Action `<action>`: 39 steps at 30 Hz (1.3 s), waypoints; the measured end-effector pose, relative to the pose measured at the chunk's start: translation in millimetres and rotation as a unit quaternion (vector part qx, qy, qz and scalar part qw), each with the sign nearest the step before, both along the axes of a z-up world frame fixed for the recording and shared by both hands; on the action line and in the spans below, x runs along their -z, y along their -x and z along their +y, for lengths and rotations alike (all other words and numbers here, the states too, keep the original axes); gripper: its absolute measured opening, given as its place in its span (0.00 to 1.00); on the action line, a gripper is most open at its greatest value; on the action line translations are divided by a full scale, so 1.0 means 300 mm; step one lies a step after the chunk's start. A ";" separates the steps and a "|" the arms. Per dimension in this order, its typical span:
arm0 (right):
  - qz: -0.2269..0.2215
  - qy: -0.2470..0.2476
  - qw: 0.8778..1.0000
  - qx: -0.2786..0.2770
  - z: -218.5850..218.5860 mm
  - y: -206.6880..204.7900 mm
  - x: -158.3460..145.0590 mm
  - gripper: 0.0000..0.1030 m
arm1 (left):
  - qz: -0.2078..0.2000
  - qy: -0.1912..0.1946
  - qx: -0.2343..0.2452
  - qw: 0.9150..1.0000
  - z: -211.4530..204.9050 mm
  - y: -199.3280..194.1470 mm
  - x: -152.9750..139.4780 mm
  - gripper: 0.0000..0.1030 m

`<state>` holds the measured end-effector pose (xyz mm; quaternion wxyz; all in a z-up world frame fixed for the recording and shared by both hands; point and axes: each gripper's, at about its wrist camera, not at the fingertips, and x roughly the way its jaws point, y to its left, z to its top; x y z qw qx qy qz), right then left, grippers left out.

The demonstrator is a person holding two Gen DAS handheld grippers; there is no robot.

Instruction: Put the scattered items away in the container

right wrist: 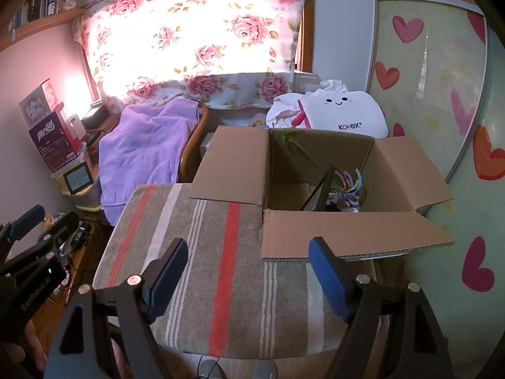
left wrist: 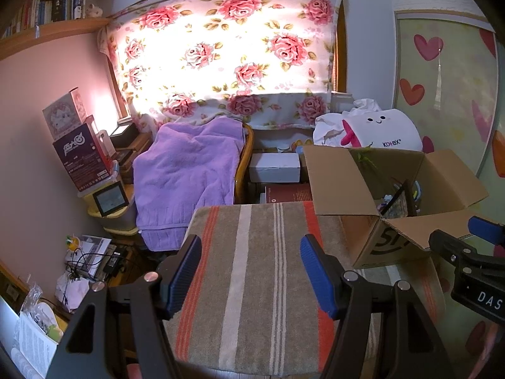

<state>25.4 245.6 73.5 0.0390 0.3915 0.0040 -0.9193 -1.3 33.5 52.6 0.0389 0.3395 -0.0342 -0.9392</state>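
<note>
1. Leftmost, against the pink wall, stacked printed boxes (left wrist: 80, 154) rest on a storage bin, with a small framed screen (left wrist: 109, 200) leaning below them.
2. Next comes a purple blanket (left wrist: 186, 170) draped over a wooden chair, under the rose-patterned curtain (left wrist: 227, 47).
3. My left tool (left wrist: 251, 279) hangs over the striped cloth on the counter (left wrist: 252, 252); its blue pads stand apart, released, with nothing between them.
4. My right tool (right wrist: 247, 279) hangs beside it over the same striped cloth, pads likewise spread wide and gripping nothing. In each wrist view the other tool shows at the edge of the picture.
5. The cardboard box (right wrist: 318, 170), the container, sits at the right end of the counter, partly over the striped cloth. It is plain brown corrugated card with all four flaps folded outward; the near flap reaches toward my right tool, and black printing marks its outer side wall.
6. Inside the box I see a bundle of colourful pipe cleaners (right wrist: 347, 186), a dark flat frame-like thing (right wrist: 320, 194) leaning upright, and a green stem (right wrist: 300, 148) rising to the back wall.
7. Behind the box lies a white Kotex pack (right wrist: 342, 113) with a smiling face.
8. Rightmost, a pale sliding door (right wrist: 435, 94) is dotted with heart stickers.
</note>
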 end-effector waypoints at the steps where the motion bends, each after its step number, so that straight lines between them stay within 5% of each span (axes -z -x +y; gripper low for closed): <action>1: 0.000 0.000 1.000 0.000 -0.001 -0.001 0.000 0.80 | 0.000 0.000 0.000 1.000 0.002 -0.001 0.000 0.67; 39: -0.002 -0.007 1.000 0.015 -0.009 0.052 0.014 0.80 | -0.003 -0.012 0.005 1.000 0.001 0.034 -0.011 0.67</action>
